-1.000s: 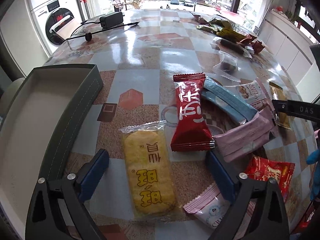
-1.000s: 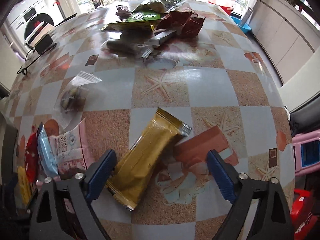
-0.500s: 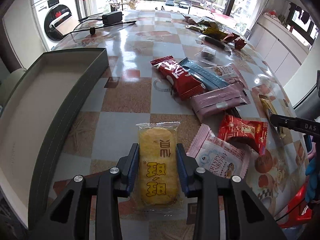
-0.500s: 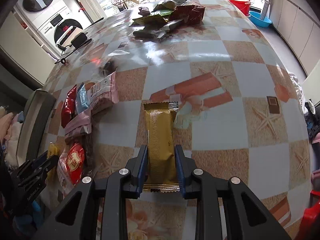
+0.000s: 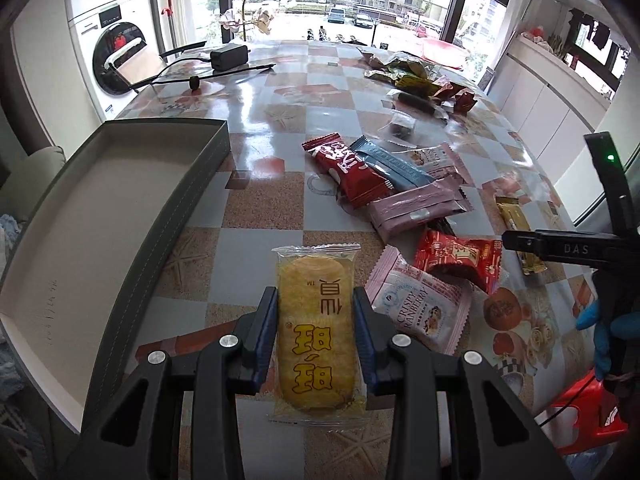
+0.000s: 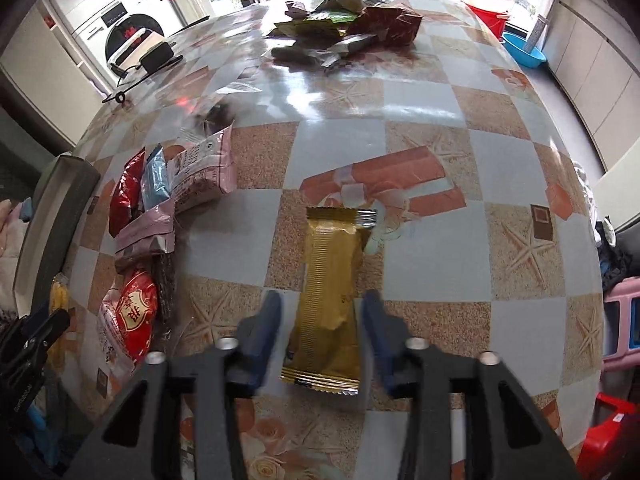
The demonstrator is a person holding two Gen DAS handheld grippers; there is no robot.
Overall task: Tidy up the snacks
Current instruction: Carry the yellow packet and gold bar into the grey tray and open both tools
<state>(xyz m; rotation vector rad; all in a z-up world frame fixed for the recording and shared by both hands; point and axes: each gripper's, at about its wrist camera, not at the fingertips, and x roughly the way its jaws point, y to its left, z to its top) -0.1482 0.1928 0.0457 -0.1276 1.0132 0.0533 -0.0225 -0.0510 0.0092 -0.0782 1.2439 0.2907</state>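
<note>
My left gripper is shut on a yellow rice-cracker packet, held above the table near its front edge. An empty grey tray lies to its left. My right gripper is open, its fingers a little apart on either side of a gold snack bar that looks to lie flat on the table, free of the pads. The gold bar also shows in the left wrist view, with the right gripper's body over it. Red, blue and pink packets lie in a pile mid-table.
A white-pink cranberry packet and a small red packet lie right of the left gripper. More wrappers sit at the far side. A black charger with cable lies far left. A red stool stands beyond the table edge.
The right gripper has opened and let go of the gold bar, which now lies between its fingers. The left gripper stays shut on the yellow packet and has lifted back slightly.
</note>
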